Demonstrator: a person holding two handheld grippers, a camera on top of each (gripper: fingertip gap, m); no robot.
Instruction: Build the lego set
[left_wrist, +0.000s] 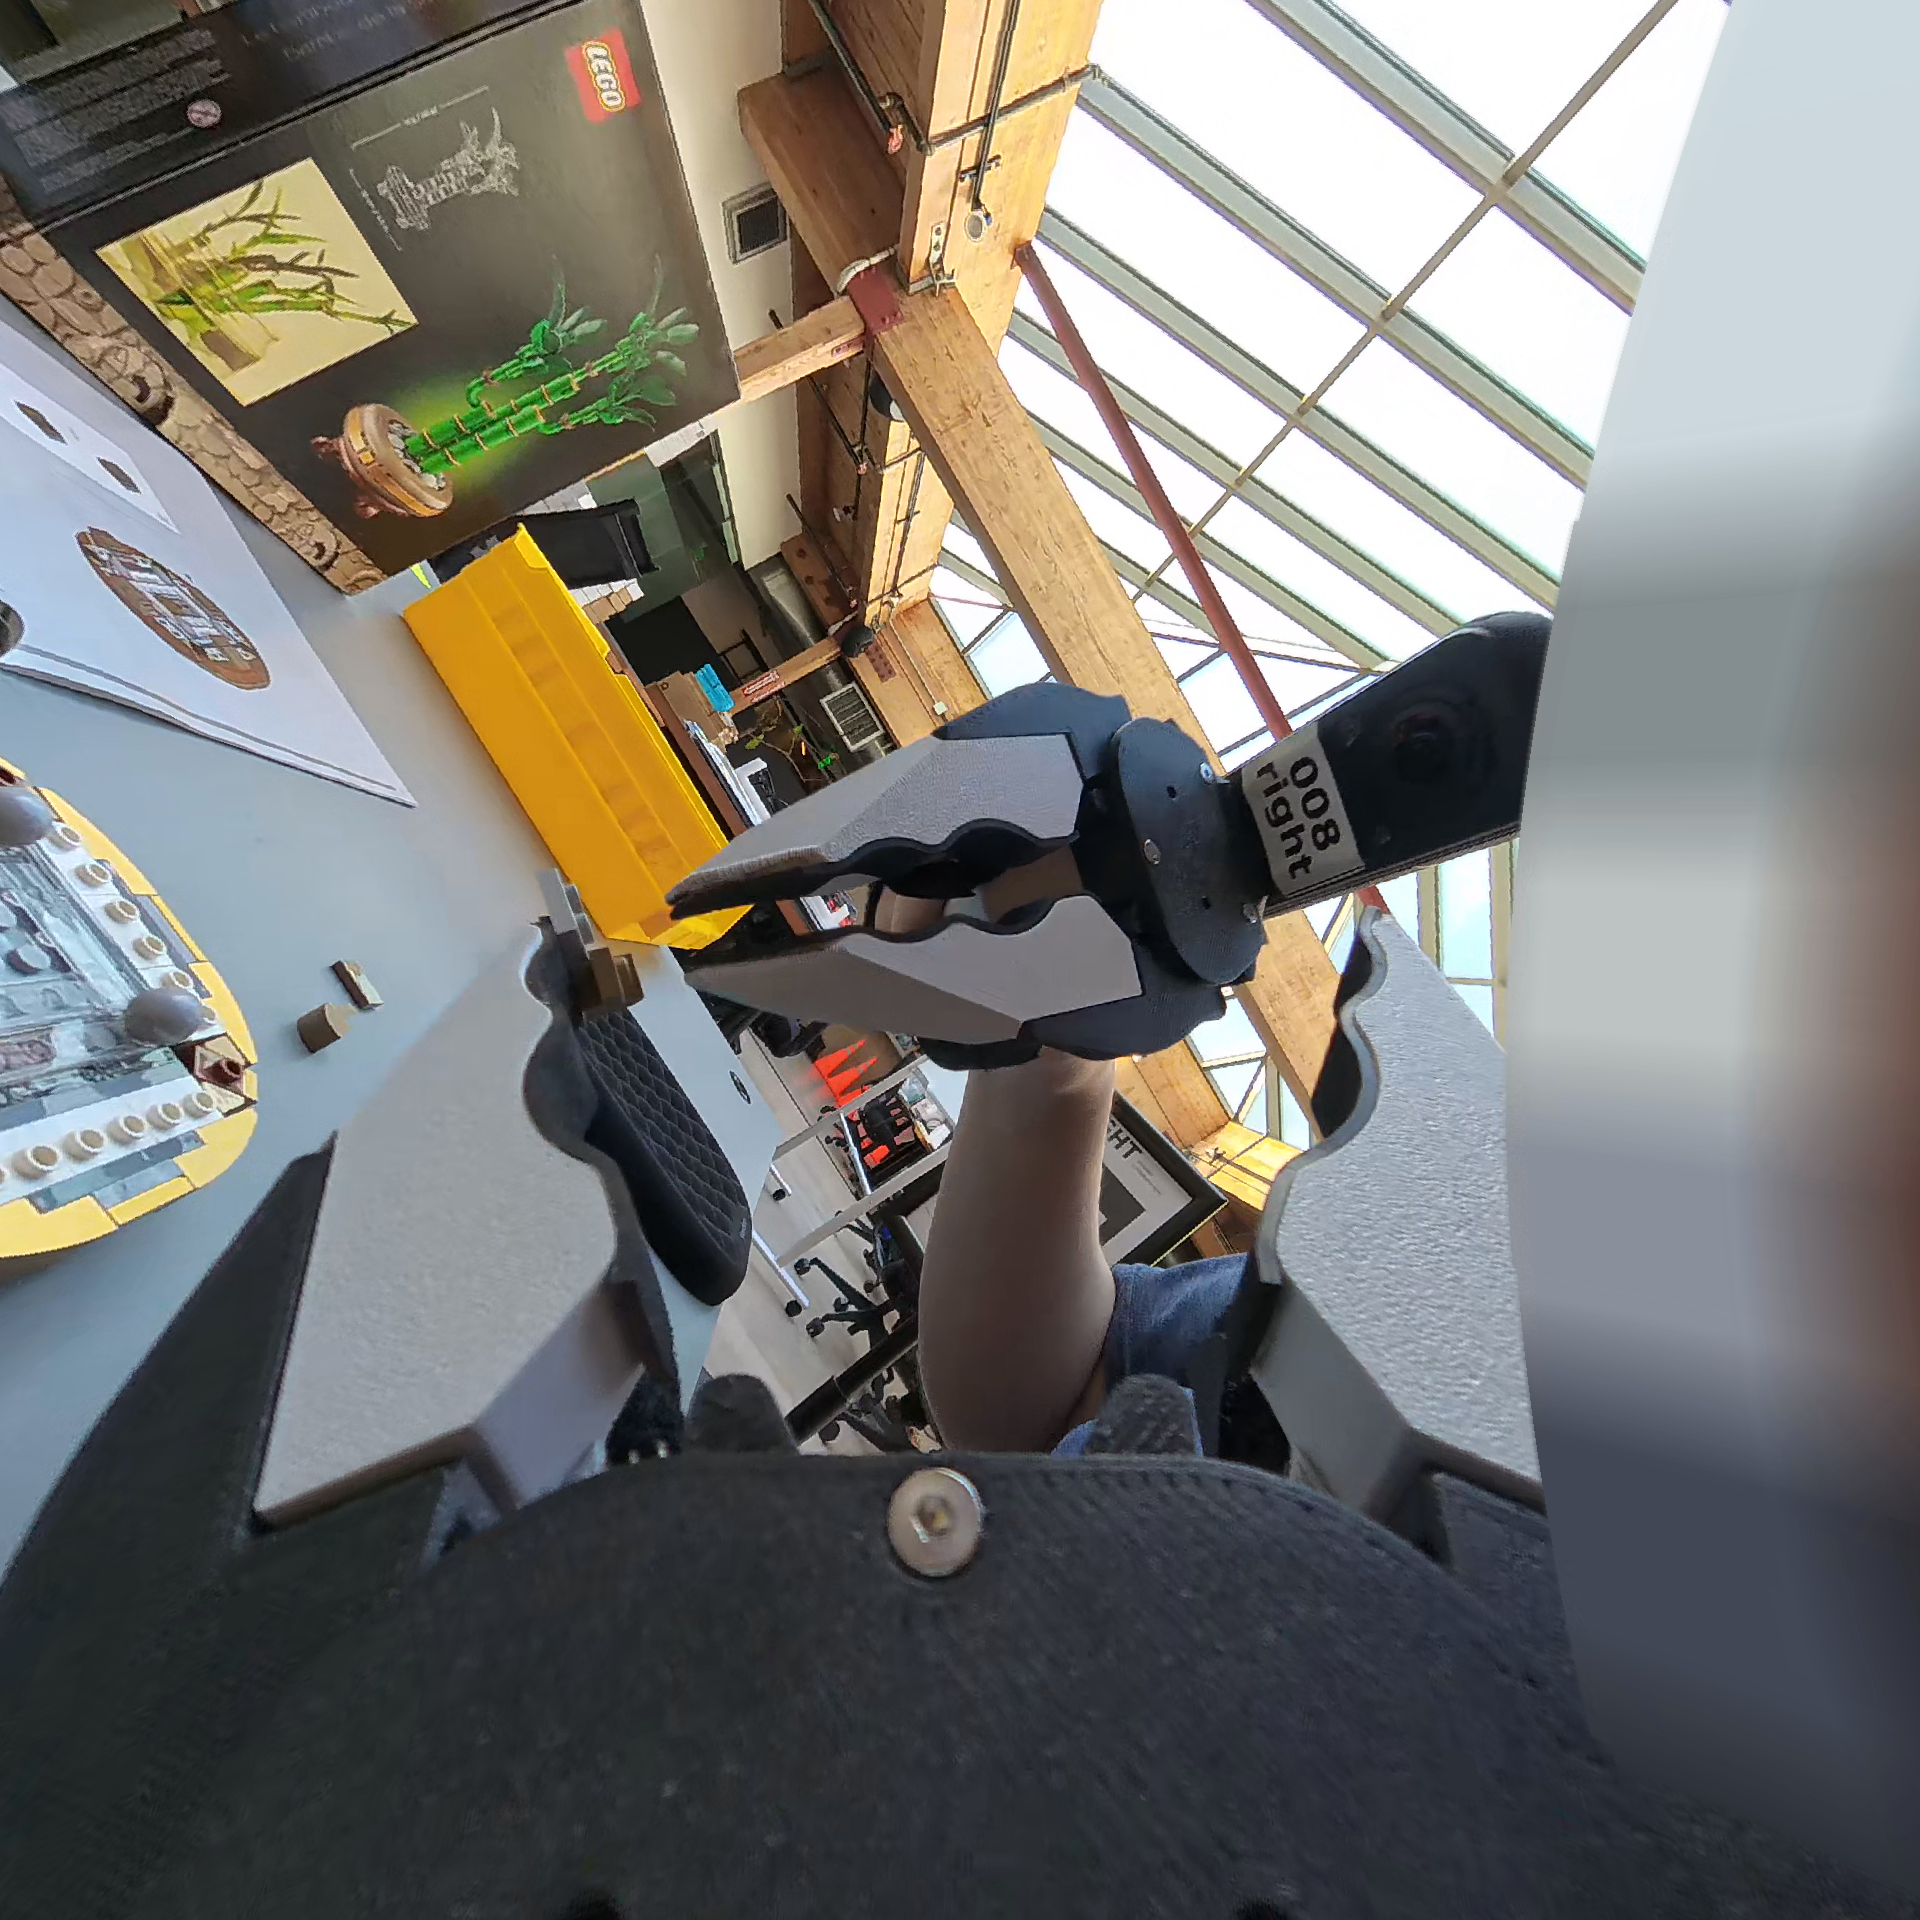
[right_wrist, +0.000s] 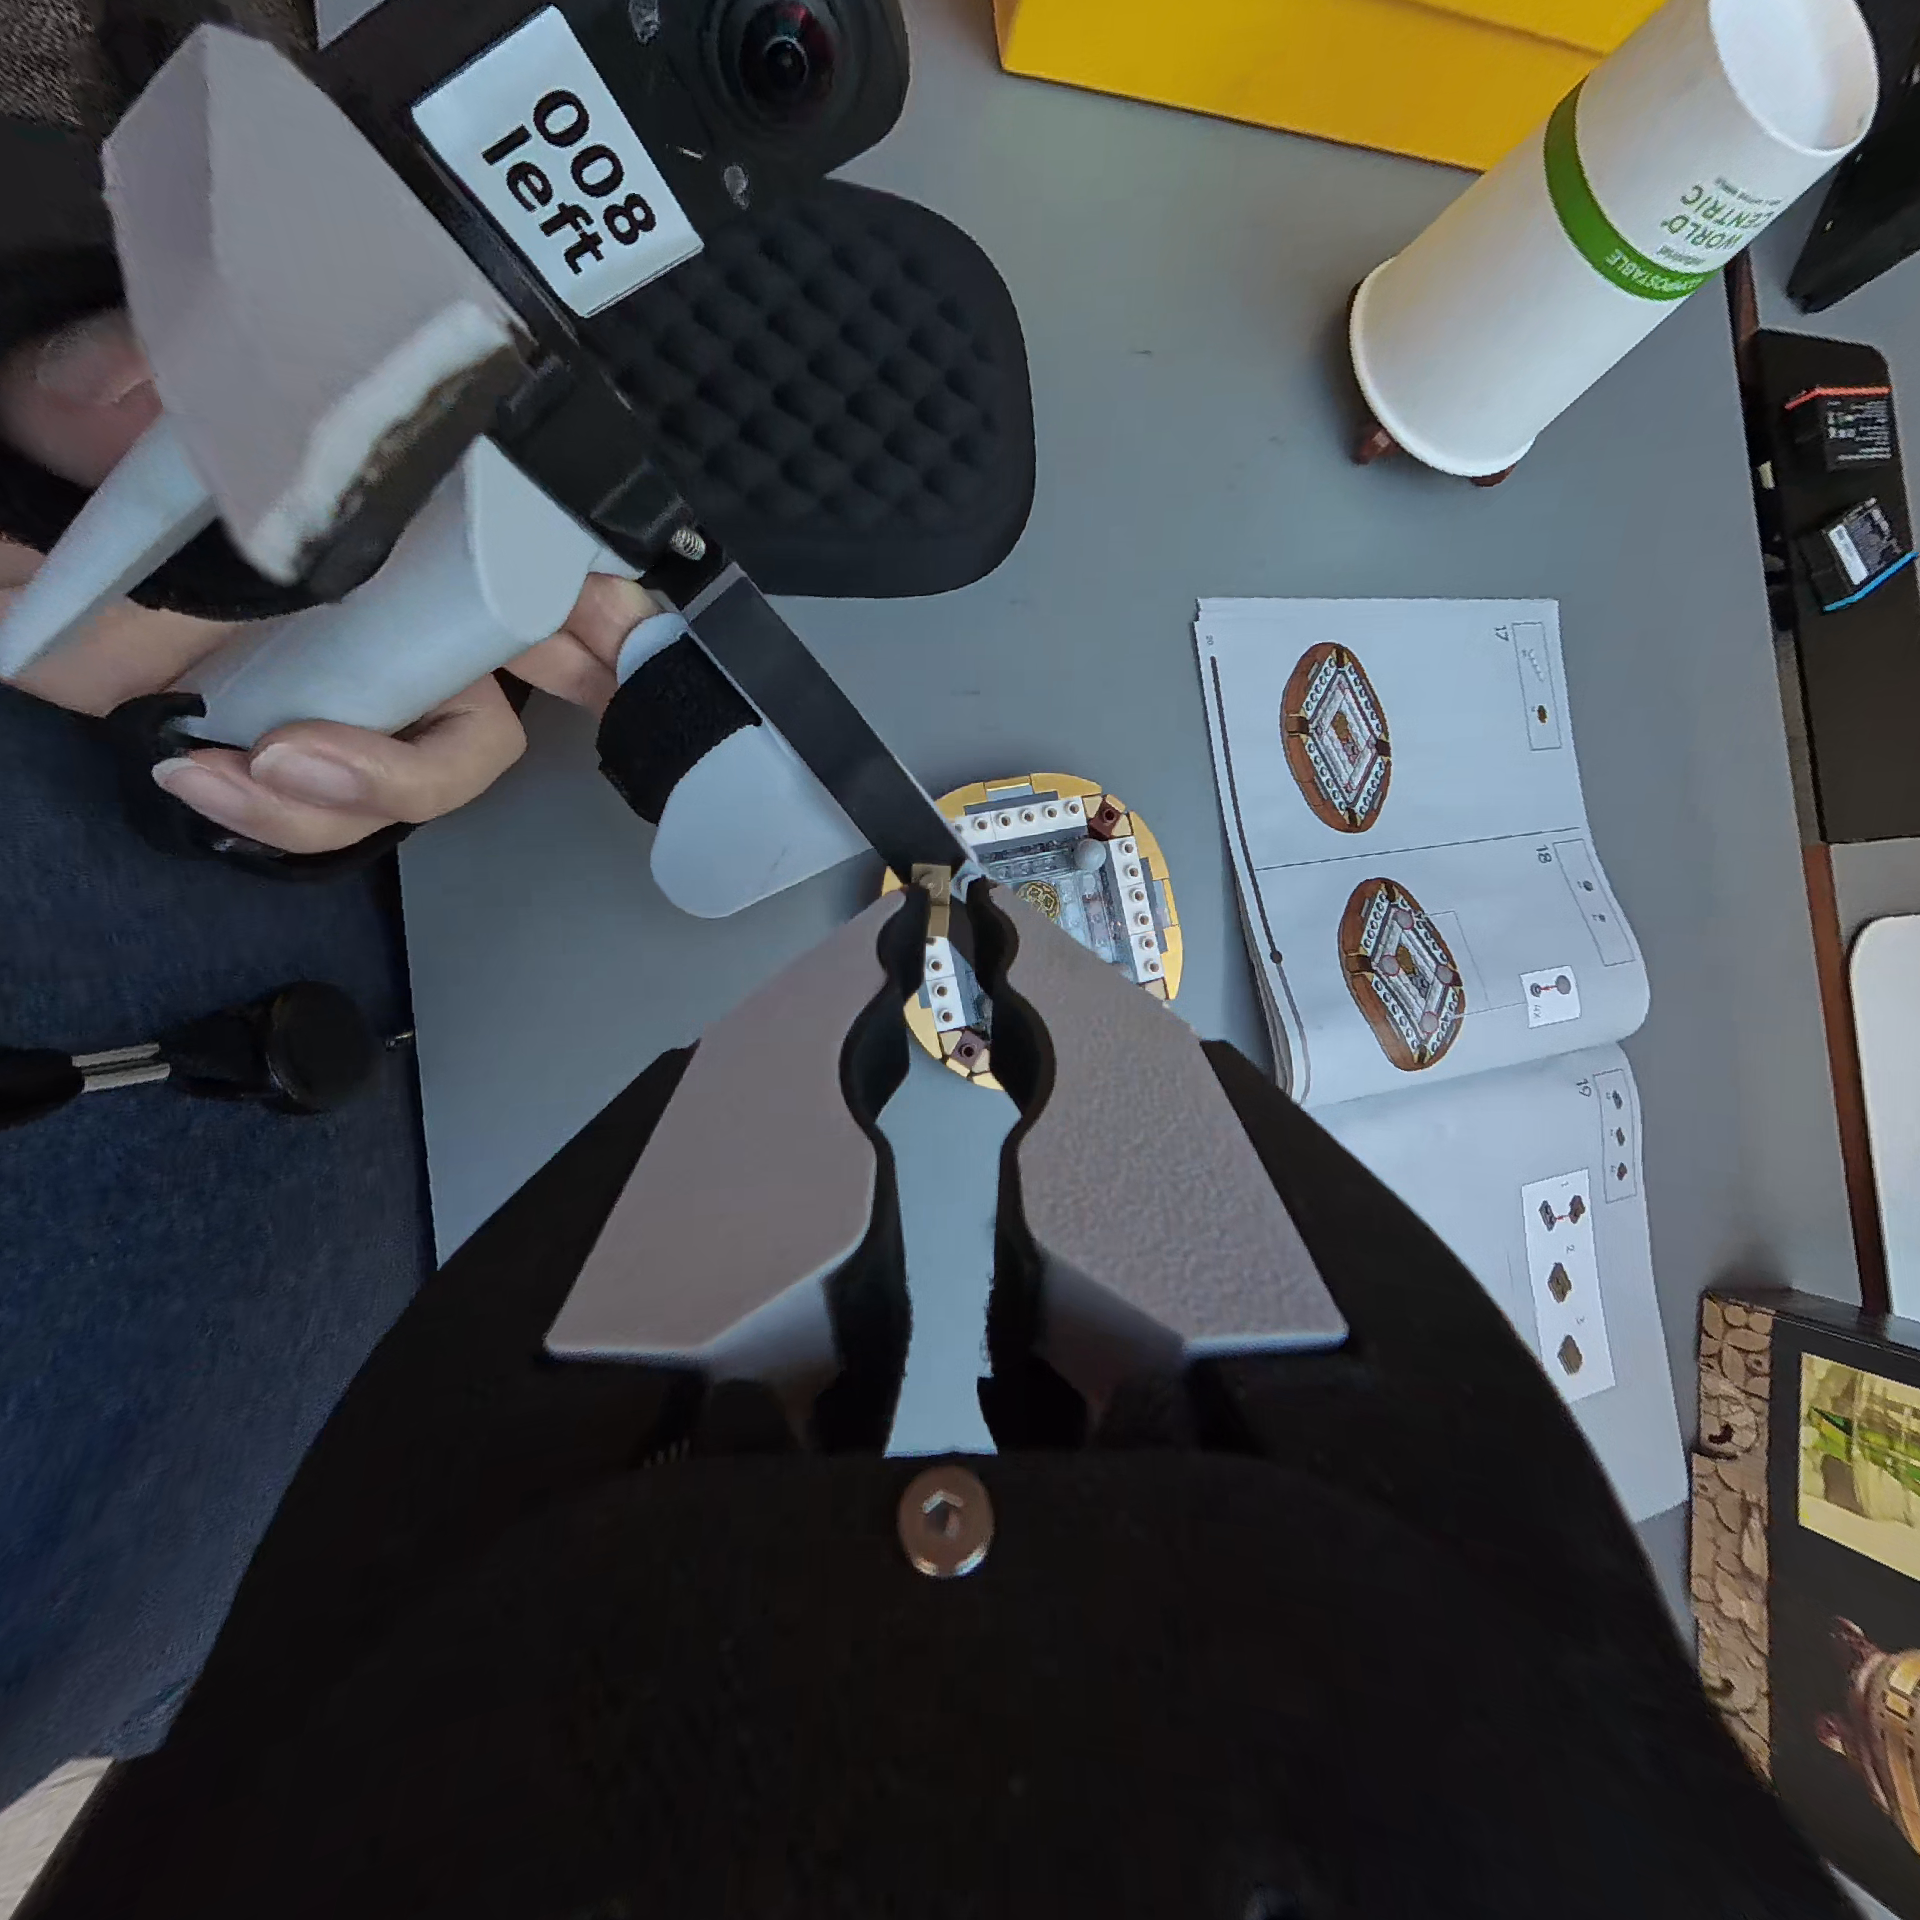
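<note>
Closest to the lens in the left wrist view is the left gripper (left_wrist: 956, 940) itself, fingers spread wide with nothing between them. There's a small tan-and-grey piece (left_wrist: 601, 961) sitting right at the tip of one finger, more leaning on it than held. The right gripper (left_wrist: 694, 935) pokes in from the side, its tips nearly together just beside that piece. The round base (left_wrist: 114, 1049) of the build is off on the grey table (left_wrist: 312, 883), well apart, with two loose brown bits (left_wrist: 327, 1023) near it. In the right wrist view the right gripper looks pinched on the piece at the very ends of its tips, and one thin edge of the left finger touches it from above. The base shows right behind it, but I can't tell how high the piece is. The open booklet (right_wrist: 1403, 883) lies beside the base. My worry is that the grip is tiny and right at the tips. One nudge from the left finger could twist the piece or ping it off the table.
</note>
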